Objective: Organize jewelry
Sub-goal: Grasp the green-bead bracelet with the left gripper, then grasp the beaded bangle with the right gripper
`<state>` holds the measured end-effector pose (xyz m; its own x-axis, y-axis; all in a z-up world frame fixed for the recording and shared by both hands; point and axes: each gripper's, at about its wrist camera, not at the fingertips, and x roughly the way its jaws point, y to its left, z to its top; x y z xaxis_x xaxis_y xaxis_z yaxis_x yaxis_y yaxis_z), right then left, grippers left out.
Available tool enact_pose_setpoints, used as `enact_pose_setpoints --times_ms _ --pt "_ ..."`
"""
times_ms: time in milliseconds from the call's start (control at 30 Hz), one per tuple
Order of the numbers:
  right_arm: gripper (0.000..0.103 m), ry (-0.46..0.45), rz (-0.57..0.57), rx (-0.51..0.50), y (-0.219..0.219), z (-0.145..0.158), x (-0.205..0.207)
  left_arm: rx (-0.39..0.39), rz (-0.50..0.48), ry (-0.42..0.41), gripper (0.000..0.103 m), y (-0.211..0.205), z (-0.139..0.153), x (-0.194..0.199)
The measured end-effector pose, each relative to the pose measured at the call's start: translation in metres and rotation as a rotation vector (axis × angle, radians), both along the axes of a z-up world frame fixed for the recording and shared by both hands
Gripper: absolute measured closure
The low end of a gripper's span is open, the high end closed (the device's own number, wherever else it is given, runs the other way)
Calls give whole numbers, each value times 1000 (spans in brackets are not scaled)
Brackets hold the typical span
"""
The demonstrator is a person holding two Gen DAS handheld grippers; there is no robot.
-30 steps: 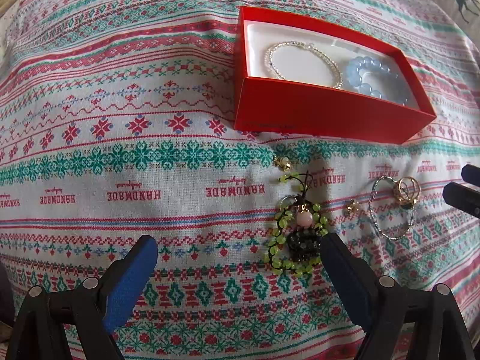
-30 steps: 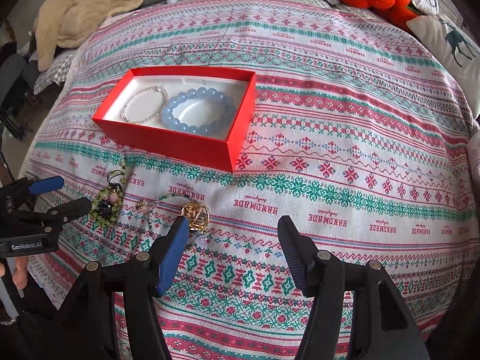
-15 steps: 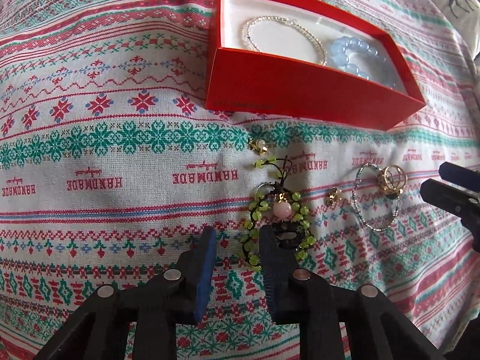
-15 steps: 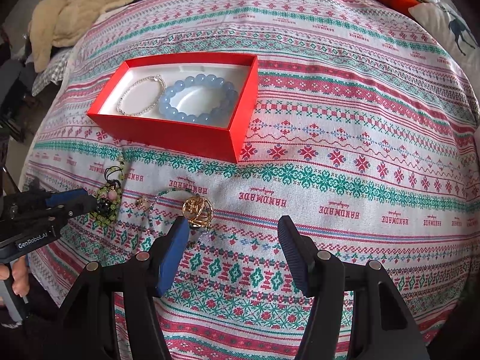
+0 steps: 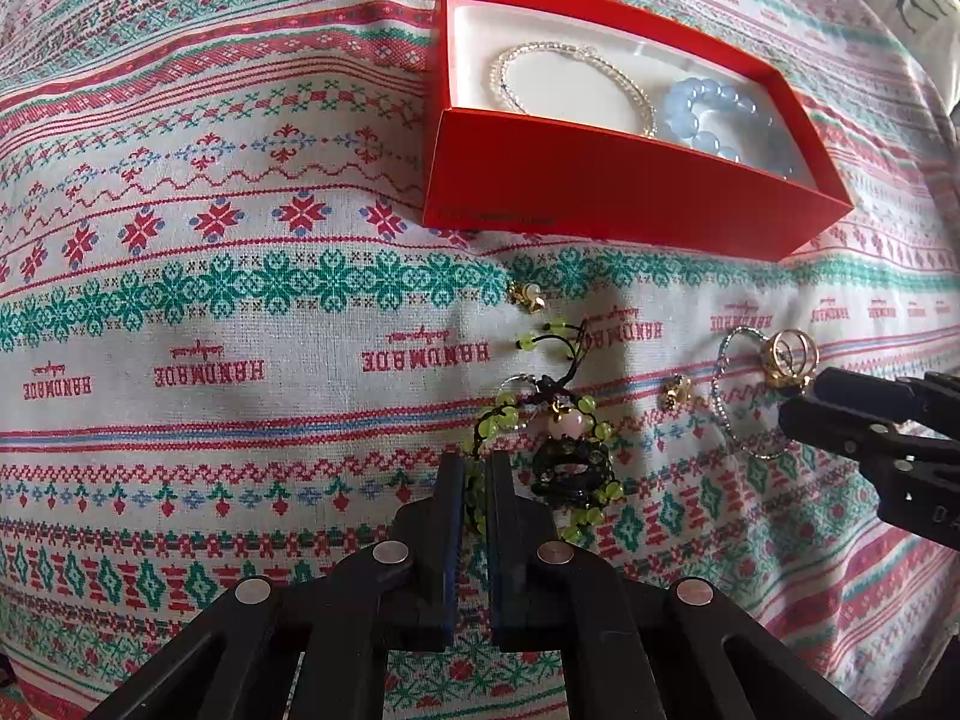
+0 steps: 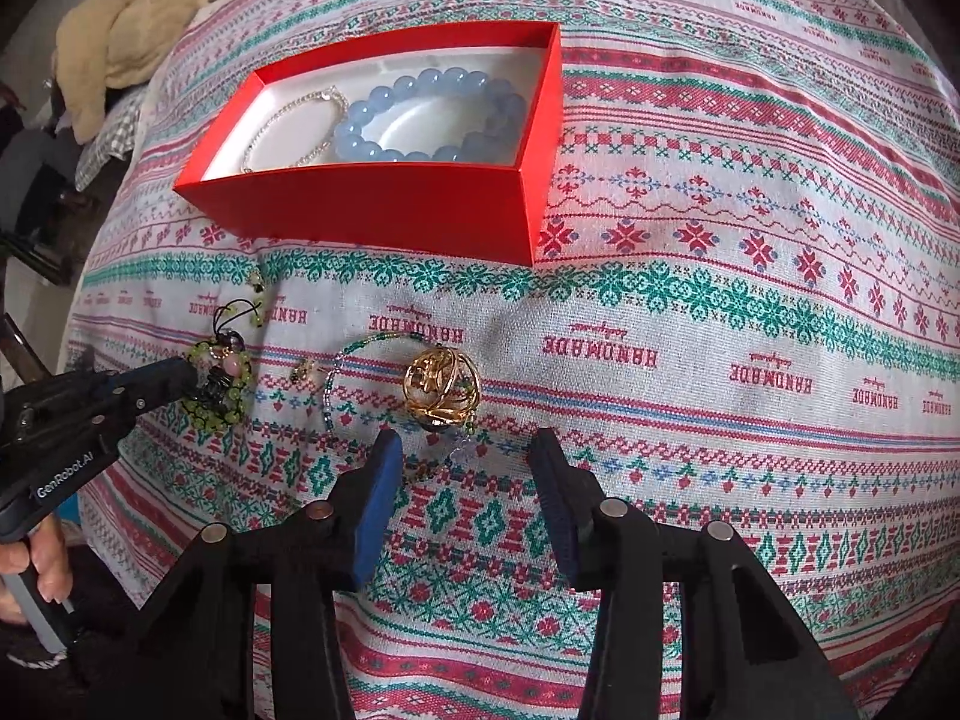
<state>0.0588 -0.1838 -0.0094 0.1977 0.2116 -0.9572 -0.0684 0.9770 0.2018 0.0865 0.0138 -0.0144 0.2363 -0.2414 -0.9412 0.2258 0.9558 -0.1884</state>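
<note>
Patterned woven cloth (image 5: pixel 252 324) bears a green-beaded black cord bracelet (image 5: pixel 558 450) at lower centre; left gripper (image 5: pixel 476 483), wide apart before, now clamps its edge. Right gripper (image 6: pixel 465 480) has narrowed, jaws apart below gold rings (image 6: pixel 441 384).

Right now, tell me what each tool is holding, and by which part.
The left tool is shut on the green bead bracelet, pinching its left edge of beads. The right tool, jaws just closing, holds nothing; the gold rings lie just beyond its tips.

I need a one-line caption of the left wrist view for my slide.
Left gripper shut on the green bead bracelet on the patterned cloth, before a red box holding two bracelets.
</note>
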Motion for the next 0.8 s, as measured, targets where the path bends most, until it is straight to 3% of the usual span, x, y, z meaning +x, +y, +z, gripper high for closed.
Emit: enact_pose_setpoints --times_ms 233,400,667,733,800 --pt "81 -18 1 -40 16 -7 3 7 -3 -6 102 6 1 -6" --pt "84 -24 20 -48 20 -7 1 5 -9 -12 102 4 2 -9" --pt "86 -14 -3 19 3 2 -10 -28 -21 -48 102 3 19 -19" --pt "95 -19 -3 34 1 7 -13 -36 -25 -57 102 3 24 -21" --pt "97 -29 -4 47 -2 12 -15 -42 -28 -64 102 4 27 -22"
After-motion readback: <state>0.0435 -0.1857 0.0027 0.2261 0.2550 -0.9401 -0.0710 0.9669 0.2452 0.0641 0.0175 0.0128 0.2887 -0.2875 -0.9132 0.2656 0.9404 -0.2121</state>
